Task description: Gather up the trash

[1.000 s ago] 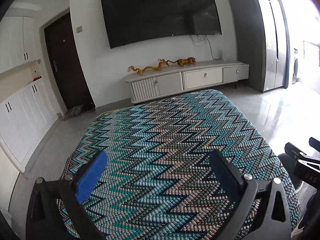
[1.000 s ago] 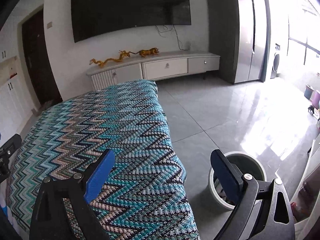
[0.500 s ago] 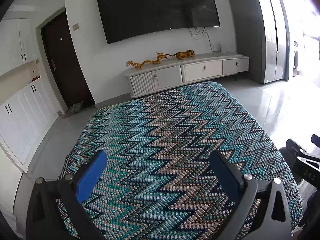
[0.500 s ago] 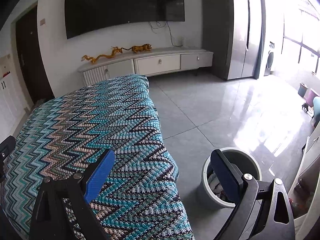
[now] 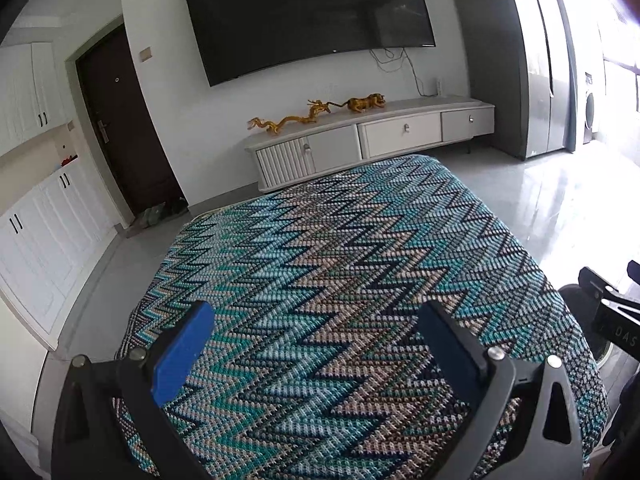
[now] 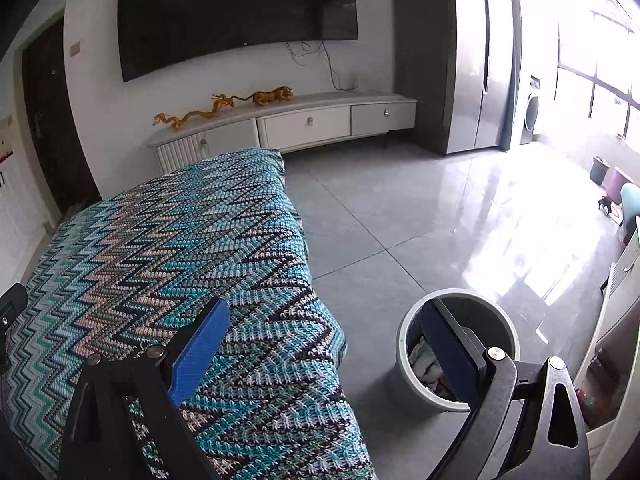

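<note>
A grey round trash bin (image 6: 496, 320) stands on the floor to the right of the table, with crumpled white trash (image 6: 424, 360) inside it. My right gripper (image 6: 320, 340) is open and empty, held above the table's right edge, its right finger in front of the bin. My left gripper (image 5: 312, 336) is open and empty above the zigzag tablecloth (image 5: 340, 272). No trash shows on the cloth. The right gripper's body (image 5: 612, 312) shows at the right edge of the left wrist view.
A white TV cabinet (image 5: 372, 140) with gold dragon figures (image 5: 288, 120) stands under a wall TV (image 5: 308, 16). A dark door (image 5: 120, 120) and white cupboards (image 5: 40, 220) are at left. A steel fridge (image 6: 480, 56) is at right. Grey tiled floor (image 6: 400, 208) lies beyond the table.
Both grippers have risen or tilted, so the table and bin sit lower in view and more of the bin shows. Both stay open and empty.
</note>
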The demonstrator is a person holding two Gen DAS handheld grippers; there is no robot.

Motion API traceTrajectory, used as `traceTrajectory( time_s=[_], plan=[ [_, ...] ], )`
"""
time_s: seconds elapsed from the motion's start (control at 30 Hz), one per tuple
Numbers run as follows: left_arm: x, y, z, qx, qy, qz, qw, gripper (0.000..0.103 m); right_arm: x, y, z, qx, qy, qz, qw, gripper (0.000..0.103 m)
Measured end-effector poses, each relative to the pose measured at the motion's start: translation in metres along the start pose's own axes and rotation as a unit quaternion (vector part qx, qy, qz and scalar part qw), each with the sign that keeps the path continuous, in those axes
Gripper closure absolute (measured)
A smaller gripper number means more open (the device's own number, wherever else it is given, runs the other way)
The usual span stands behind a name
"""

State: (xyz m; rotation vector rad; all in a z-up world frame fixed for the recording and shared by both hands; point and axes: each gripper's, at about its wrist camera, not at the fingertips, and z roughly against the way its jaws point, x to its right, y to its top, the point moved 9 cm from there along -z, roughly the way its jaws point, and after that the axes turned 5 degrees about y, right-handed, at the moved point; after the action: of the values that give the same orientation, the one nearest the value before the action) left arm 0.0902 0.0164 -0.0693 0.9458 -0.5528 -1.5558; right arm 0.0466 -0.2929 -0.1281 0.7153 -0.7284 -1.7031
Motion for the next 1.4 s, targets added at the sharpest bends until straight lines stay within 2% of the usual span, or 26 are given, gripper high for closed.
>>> traceTrajectory(
  time_s=[0.47, 1.4],
  plan=[
    [0.020, -0.006, 0.004, -0.008, -0.009, -0.025, 0.9996, 0.000, 0.014, -0.012, -0.002, -0.012, -0.006, -0.012, 1.000, 0.007],
    [0.021, -0.009, 0.003, -0.017, -0.021, -0.023, 0.9994, 0.000, 0.021, -0.016, 0.002, -0.011, -0.016, -0.013, 1.000, 0.007]
  ],
)
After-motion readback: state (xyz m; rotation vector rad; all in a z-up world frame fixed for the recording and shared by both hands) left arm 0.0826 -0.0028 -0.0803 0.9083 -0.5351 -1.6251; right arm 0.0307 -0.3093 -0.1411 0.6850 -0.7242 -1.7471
